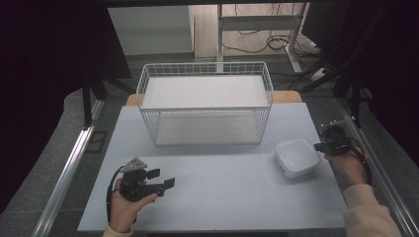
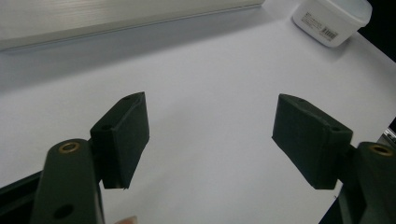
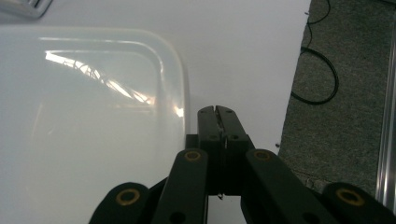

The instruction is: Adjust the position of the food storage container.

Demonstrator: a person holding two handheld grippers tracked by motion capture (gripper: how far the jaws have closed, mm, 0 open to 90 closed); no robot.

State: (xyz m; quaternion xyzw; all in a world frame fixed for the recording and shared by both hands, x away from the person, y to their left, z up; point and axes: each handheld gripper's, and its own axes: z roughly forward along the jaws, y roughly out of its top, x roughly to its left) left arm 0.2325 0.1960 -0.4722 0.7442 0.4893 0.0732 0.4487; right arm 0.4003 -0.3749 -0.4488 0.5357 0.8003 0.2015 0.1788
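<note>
A pale grey-white table top (image 1: 212, 197) carries everything here, with a strip of bare wood showing at its far edge. Toward the far side, about mid-width, stands a white wire basket (image 1: 205, 103) with a flat white shelf board on top and a floor board below. At the right, nearer than the basket and apart from it, sits a white square plastic container (image 1: 297, 157) with rounded corners, close to the table's right edge.
</note>
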